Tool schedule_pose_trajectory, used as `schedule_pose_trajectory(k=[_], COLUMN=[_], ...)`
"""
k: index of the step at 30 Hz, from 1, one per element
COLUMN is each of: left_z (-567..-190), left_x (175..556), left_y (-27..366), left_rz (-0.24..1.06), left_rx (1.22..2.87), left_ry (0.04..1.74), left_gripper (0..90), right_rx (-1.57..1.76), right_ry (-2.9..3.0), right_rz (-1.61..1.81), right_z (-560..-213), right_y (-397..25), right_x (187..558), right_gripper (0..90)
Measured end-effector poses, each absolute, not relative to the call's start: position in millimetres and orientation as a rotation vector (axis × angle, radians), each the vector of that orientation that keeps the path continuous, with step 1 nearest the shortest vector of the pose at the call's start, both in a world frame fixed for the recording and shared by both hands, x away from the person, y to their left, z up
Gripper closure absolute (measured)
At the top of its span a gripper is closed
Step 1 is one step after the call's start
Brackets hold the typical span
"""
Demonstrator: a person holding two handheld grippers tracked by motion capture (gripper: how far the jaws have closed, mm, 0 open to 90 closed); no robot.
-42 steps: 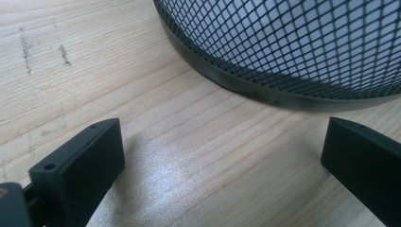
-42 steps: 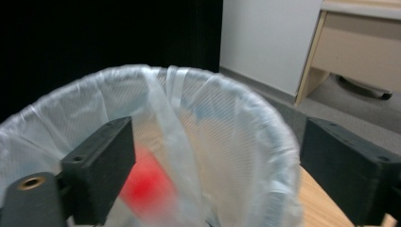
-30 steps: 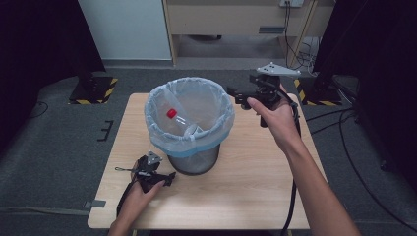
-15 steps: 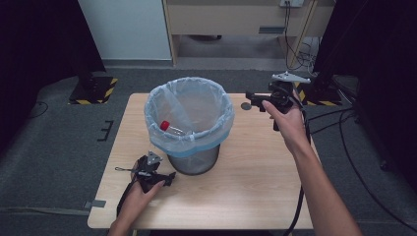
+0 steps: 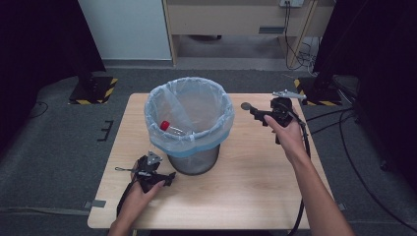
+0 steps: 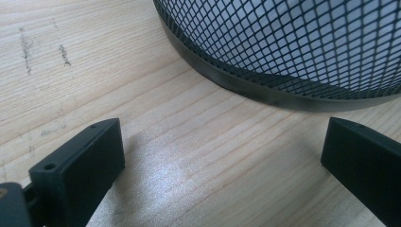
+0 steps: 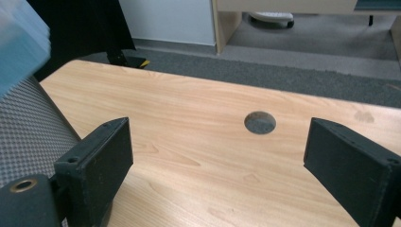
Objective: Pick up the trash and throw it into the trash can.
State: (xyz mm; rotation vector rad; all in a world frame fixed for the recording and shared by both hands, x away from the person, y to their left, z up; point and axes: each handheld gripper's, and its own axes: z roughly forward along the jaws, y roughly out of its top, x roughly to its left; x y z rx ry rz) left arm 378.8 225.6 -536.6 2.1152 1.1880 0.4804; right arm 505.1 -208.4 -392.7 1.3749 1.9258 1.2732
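Your table (image 5: 255, 196) is a pale wooden top, and the biggest thing on it is the black mesh bin (image 5: 193, 160), standing upright a little left of centre with a pale blue plastic liner (image 5: 189, 103) folded over its rim. Inside the liner lies a small clear bottle (image 5: 172, 129) with a red cap, on its side against the wall nearest your left hand; how it rests below that is hard to make out through the plastic.

Your right gripper (image 5: 260, 113) is held above the table's far right part, well apart from the bin and pointing towards it. In the right gripper view its jaws stand wide apart with nothing between them, and beyond them you see bare wood and a round cable hole (image 7: 259, 122) in the tabletop.

Your left gripper (image 5: 164, 178) sits low at the near left of the table, just beside the foot of the bin. The left gripper view shows its jaws spread wide and empty too, with the bin's mesh wall and dark base ring close ahead but not touched.
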Motion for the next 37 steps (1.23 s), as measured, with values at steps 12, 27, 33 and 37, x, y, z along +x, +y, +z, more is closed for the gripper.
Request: schedule_pose_trajectory(k=[12, 27, 33, 37], left_z=[-536.6, -536.6, -536.6, -536.6], left_x=[378.8, 378.8, 378.8, 378.7], left_y=[225.6, 225.6, 225.5, 225.5], left_rz=[0.480, 0.481, 0.480, 0.481], left_rx=[2.115, 2.115, 2.115, 2.115], left_ry=[1.188, 1.188, 1.188, 1.188], left_gripper=[0.0, 0.0, 0.0, 0.0], right_rx=[1.445, 1.539, 1.534, 1.499], right_ry=[1.994, 2.083, 2.076, 2.045], right_rz=[1.192, 0.895, 0.802, 0.859], right_z=[-438.4, -518.1, -534.6, -540.3], right_y=[-199.2, -191.2, -188.8, -188.5], right_x=[503.7, 501.4, 501.3, 498.4], right_gripper=[7.1, 8.2, 6.1, 2.5])
